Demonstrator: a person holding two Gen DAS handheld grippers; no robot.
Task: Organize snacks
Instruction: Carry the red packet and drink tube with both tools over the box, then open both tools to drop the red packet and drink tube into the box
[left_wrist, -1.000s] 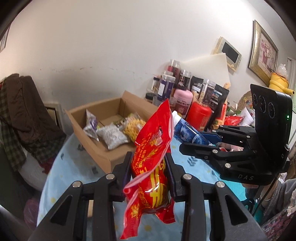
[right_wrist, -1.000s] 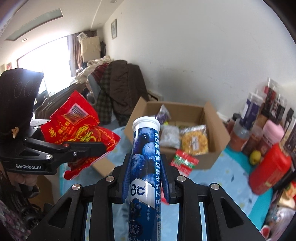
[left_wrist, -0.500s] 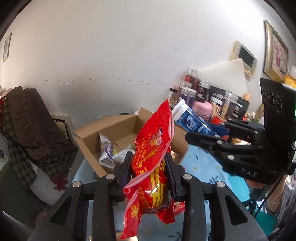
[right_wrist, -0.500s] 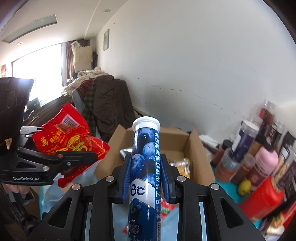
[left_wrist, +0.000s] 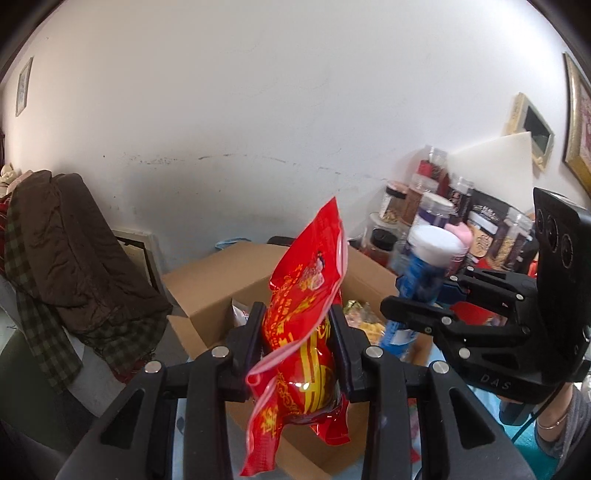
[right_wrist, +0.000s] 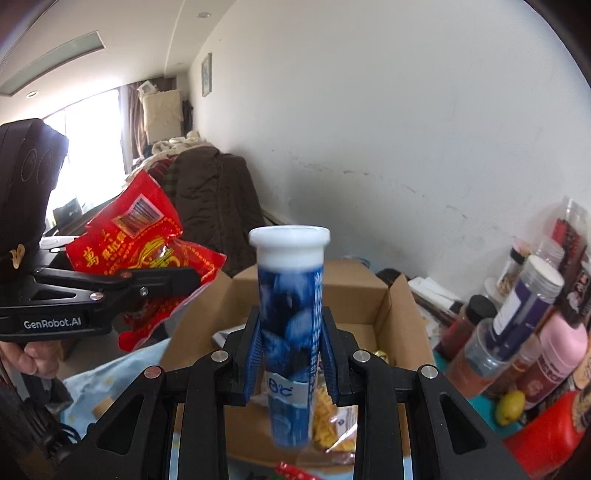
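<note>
My left gripper (left_wrist: 297, 325) is shut on a red snack packet (left_wrist: 304, 295) with gold print, held upright above the near wall of an open cardboard box (left_wrist: 207, 291). In the right wrist view that packet (right_wrist: 144, 247) hangs at the left in the left gripper (right_wrist: 184, 275). A blue tube with a white cap (right_wrist: 290, 325) stands upright in my right gripper (right_wrist: 290, 350), whose jaws are shut on it, over the box (right_wrist: 400, 314). The tube (left_wrist: 424, 273) shows beside the packet in the left wrist view. Yellow snack bags (right_wrist: 325, 417) lie inside the box.
Jars, bottles and a pink container (right_wrist: 554, 354) crowd the table's right side by the white wall, with a red canister (right_wrist: 543, 439) and a lemon (right_wrist: 511, 406) nearer. A chair draped with dark clothes (left_wrist: 70, 251) stands left of the box. A light blue cloth (right_wrist: 110, 384) covers the table.
Both grippers have carried their loads forward toward the box, which now lies right beneath them and looms larger. The grips on the packet and the tube are unchanged.
</note>
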